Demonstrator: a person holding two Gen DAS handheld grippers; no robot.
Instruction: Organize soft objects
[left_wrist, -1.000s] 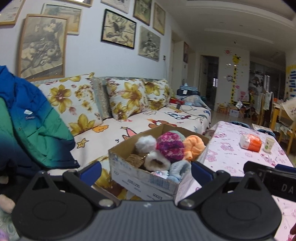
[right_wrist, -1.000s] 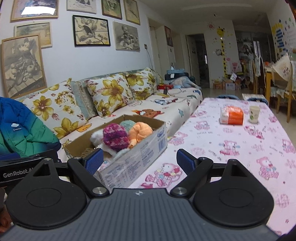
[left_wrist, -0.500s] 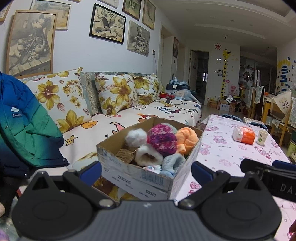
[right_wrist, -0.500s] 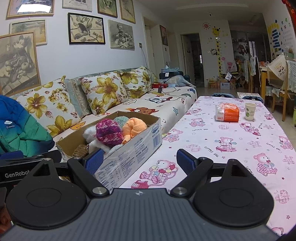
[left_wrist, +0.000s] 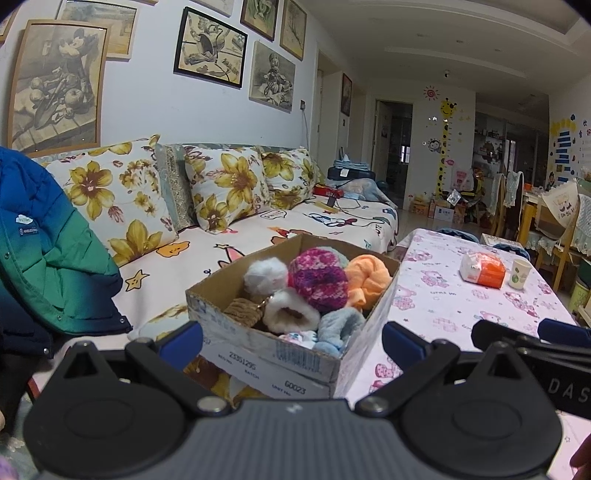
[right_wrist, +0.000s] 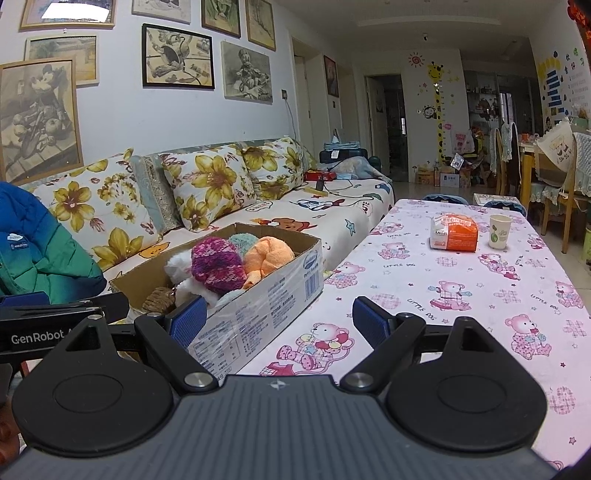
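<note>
Box (left_wrist: 280, 354) sits at the table's (right_wrist: 424, 280) near-left edge, heaped w/ soft items (left_wrist: 317, 280) above the rim, so the top is reachable from above only. Table right of the box is bare up to a packet (right_wrist: 454, 233) and cup (right_wrist: 499, 231) at the far end. Left: sofa (left_wrist: 258, 236) w/ jacket (left_wrist: 44, 251); gap btwn sofa and table looks narrow, hard to tell.

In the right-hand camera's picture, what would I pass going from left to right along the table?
Cardboard box of woolly things, hanging over the table's left edge → bare stretch of the teddy-bear tablecloth → orange-and-white packet → paper cup.
</note>
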